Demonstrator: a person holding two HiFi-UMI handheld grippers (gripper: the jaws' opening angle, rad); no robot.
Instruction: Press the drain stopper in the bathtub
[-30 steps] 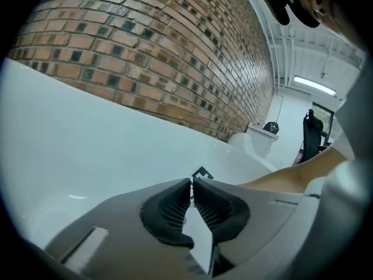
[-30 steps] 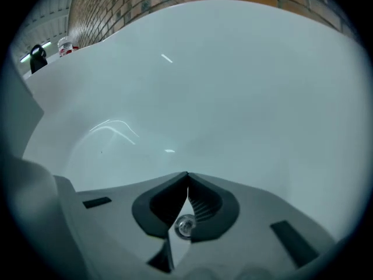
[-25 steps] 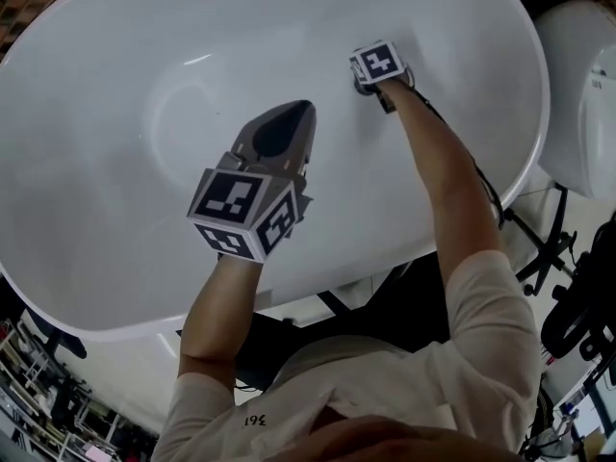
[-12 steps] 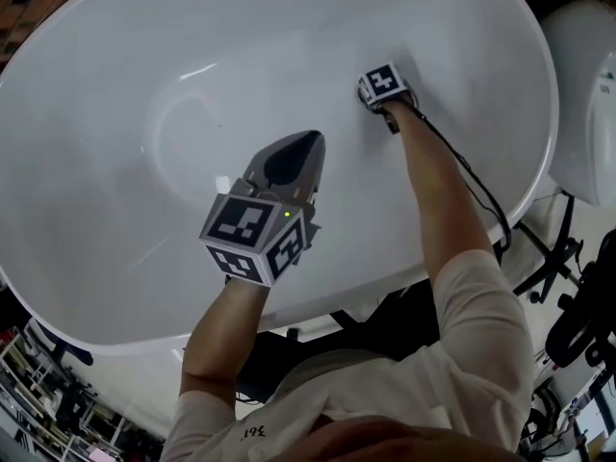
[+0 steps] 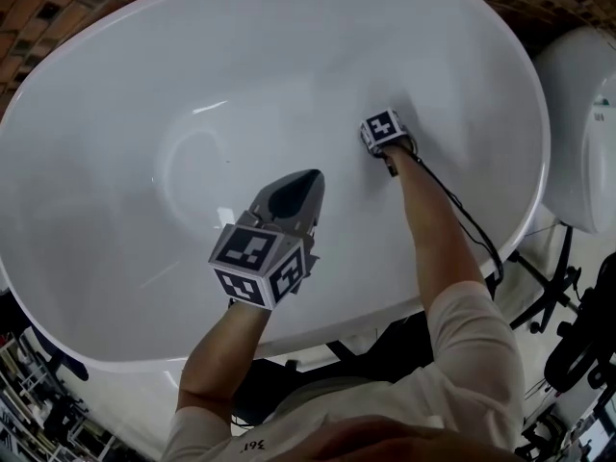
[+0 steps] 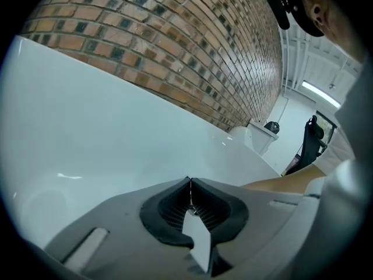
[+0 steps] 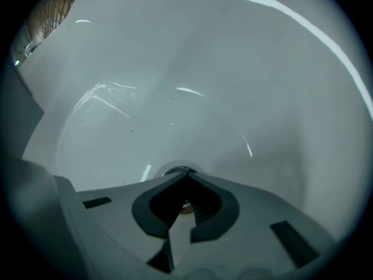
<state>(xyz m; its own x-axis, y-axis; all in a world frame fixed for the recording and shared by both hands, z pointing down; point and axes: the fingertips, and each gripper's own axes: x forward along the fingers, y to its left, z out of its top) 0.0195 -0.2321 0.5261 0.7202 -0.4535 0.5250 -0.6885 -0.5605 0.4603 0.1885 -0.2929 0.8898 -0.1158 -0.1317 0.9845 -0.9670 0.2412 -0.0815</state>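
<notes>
1. The right gripper (image 7: 186, 175) is clenched, its 2 jaws meeting tip to tip with nothing held between them, and it points down at the tub floor in the lower middle of the right gripper view
2. The drain stopper (image 7: 172, 171) shows as a dark round rim just past those tips, at the bottom of the basin; whether the tips touch it cannot be told
3. In the head view the right gripper (image 5: 383, 135) sits right of centre, deep inside the white bathtub (image 5: 241, 65), and its marker cube covers the stopper from above
4. A black cable (image 5: 462, 215) runs from that gripper down along the right forearm toward the lower right of the frame
5. The left gripper (image 5: 310, 179) hangs over the middle of the tub, well apart from the right one, and touches nothing
6. In the left gripper view the left gripper (image 6: 190, 181) is also clenched, its jaws together and empty, facing the tub's far wall (image 6: 87, 127)
7. A brick wall (image 6: 175, 39) fills the top of that view, and a white toilet (image 5: 577, 114) stands at the right edge of the head view
</notes>
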